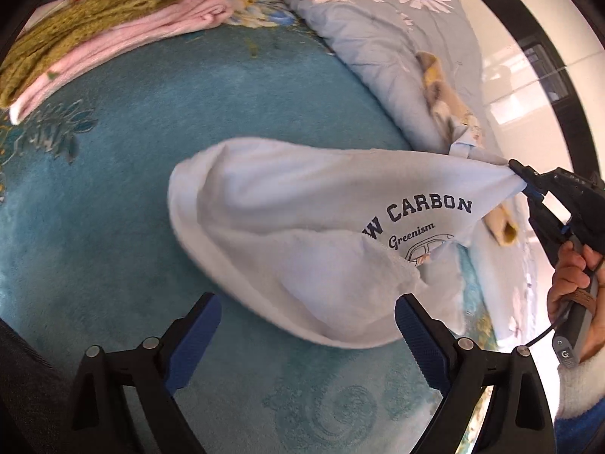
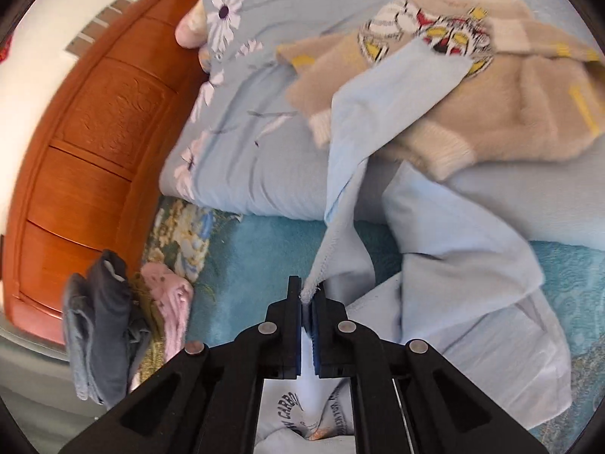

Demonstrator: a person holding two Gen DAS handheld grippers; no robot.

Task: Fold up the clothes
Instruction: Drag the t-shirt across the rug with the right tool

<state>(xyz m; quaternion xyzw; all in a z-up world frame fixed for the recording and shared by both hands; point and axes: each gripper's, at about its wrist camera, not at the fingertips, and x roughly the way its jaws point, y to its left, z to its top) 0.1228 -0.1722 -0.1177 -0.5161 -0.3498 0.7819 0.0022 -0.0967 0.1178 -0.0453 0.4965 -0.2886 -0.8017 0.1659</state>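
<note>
- Right tool [image 2: 307, 297] is clamped on the pale blue sweatshirt's [image 1: 302, 234] hem, centre-right over the bed [image 1: 94, 227].
- Left tool [image 1: 308, 336], jaws apart, hangs just below the sweatshirt's free end; long axis runs left-right.

The left wrist camera sits just behind its own fingers [image 1: 196, 344] and looks steeply down at the bed [image 1: 94, 227], close to its teal cover, facing across toward the far edge where a flowered quilt [image 1: 378, 38] lies. The right wrist camera looks along its own fingers [image 2: 293, 325] from low over the bed, facing the wooden headboard [image 2: 94, 132] and the same quilt [image 2: 245, 132], nearer to the cloth. Both views share the pale blue sweatshirt [image 1: 302, 196] [image 2: 453, 265], the quilt, and the stack of folded clothes [image 1: 94, 38] [image 2: 113, 321] at the bed's corner; the left view also takes in the right gripper [image 1: 520, 178] from the side.
</note>
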